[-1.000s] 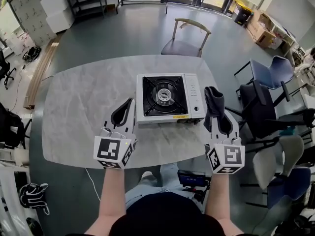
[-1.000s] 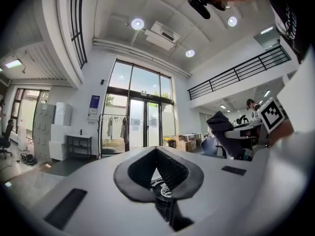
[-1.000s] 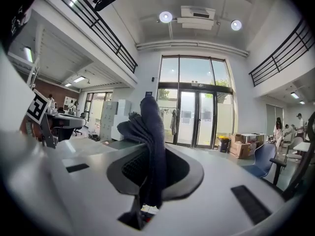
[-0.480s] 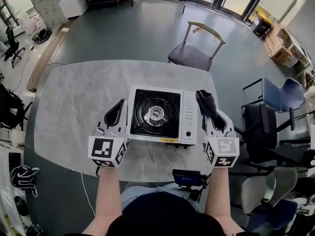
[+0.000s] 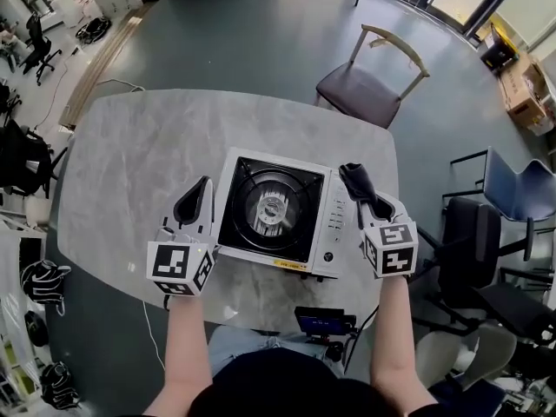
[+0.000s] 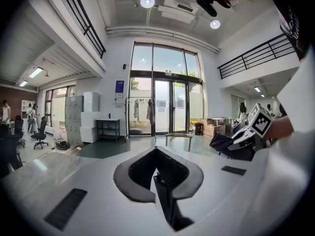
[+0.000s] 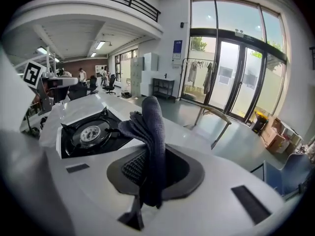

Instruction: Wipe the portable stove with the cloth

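Observation:
The portable stove (image 5: 274, 215), white with a black burner top, sits on the grey marble table (image 5: 130, 163). My left gripper (image 5: 206, 182) is just left of the stove, shut with nothing between its tips (image 6: 156, 150). At the stove's right side, by the control panel, my right gripper (image 5: 360, 195) is shut on a dark blue-grey cloth (image 5: 354, 179). In the right gripper view the cloth (image 7: 153, 124) stands up out of the jaws and hangs down behind them, with the stove (image 7: 88, 134) to its left. The left gripper view shows the cloth (image 6: 224, 142) far right.
A wooden-framed chair (image 5: 369, 85) stands beyond the table's far edge. Office chairs (image 5: 512, 189) crowd the floor at the right. A small device with a screen (image 5: 323, 322) sits at the table's near edge, in front of the person.
Both grippers have moved forward from in front of the stove to either side of it. The right one still holds the cloth. The head camera now looks more steeply down.

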A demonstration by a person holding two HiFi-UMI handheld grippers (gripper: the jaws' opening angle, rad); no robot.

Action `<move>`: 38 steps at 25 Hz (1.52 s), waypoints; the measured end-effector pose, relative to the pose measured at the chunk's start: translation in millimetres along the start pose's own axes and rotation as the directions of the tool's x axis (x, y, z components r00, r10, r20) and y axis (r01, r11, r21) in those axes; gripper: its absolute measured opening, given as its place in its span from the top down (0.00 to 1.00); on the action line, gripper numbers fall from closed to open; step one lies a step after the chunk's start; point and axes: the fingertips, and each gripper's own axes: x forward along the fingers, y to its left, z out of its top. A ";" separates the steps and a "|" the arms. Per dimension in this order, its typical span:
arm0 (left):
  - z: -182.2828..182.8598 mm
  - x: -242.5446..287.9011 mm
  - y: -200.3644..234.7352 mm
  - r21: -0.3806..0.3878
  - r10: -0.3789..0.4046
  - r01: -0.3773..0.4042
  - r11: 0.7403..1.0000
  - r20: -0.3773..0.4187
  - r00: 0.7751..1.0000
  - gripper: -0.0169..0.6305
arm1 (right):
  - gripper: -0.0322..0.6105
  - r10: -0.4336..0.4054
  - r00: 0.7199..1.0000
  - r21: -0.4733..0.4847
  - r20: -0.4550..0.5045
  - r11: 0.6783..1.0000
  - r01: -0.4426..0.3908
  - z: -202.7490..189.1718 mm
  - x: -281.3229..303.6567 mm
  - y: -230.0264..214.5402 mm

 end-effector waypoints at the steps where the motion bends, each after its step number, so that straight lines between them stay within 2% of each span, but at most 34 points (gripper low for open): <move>1: -0.7 1.9 0.7 0.003 0.003 -0.003 1.000 -0.007 1.000 0.96 | 0.85 0.013 1.000 -0.004 -0.011 1.000 -0.013 -1.0 5.4 -0.8; 4: -4.3 6.8 3.5 0.008 0.009 -0.009 1.000 -0.027 1.000 0.96 | 0.85 0.034 0.998 -0.035 -0.047 0.999 -0.036 -3.0 21.1 -1.6; 7: -9.7 8.9 5.1 0.014 0.007 -0.006 1.000 -0.042 0.999 0.96 | 0.85 0.052 0.992 -0.110 -0.111 0.992 -0.064 -9.9 38.0 0.2; 10: -13.2 8.3 8.1 0.011 -0.003 0.004 1.000 -0.048 0.999 0.96 | 0.85 0.079 0.979 -0.186 -0.186 0.976 -0.114 -14.9 49.0 8.8; 15: -15.0 4.5 10.0 0.006 -0.022 0.022 1.000 -0.044 0.999 0.96 | 0.85 0.134 0.951 -0.220 -0.279 0.955 -0.199 -18.1 54.1 10.2; 22: -6.1 -7.0 16.1 0.007 -0.049 0.049 0.999 -0.019 0.999 0.96 | 0.85 0.121 0.947 -0.272 -0.298 0.940 -0.206 -25.1 51.6 17.3; 31: 1.1 -15.1 15.6 0.023 -0.096 0.096 0.995 0.001 0.995 0.96 | 0.85 0.111 0.943 -0.254 -0.313 0.947 -0.196 -40.7 32.3 35.7; 38: 8.4 -21.9 6.0 0.055 -0.156 0.156 0.986 0.010 0.988 0.96 | 0.85 0.119 0.931 -0.265 -0.345 0.939 -0.219 -54.3 11.3 57.1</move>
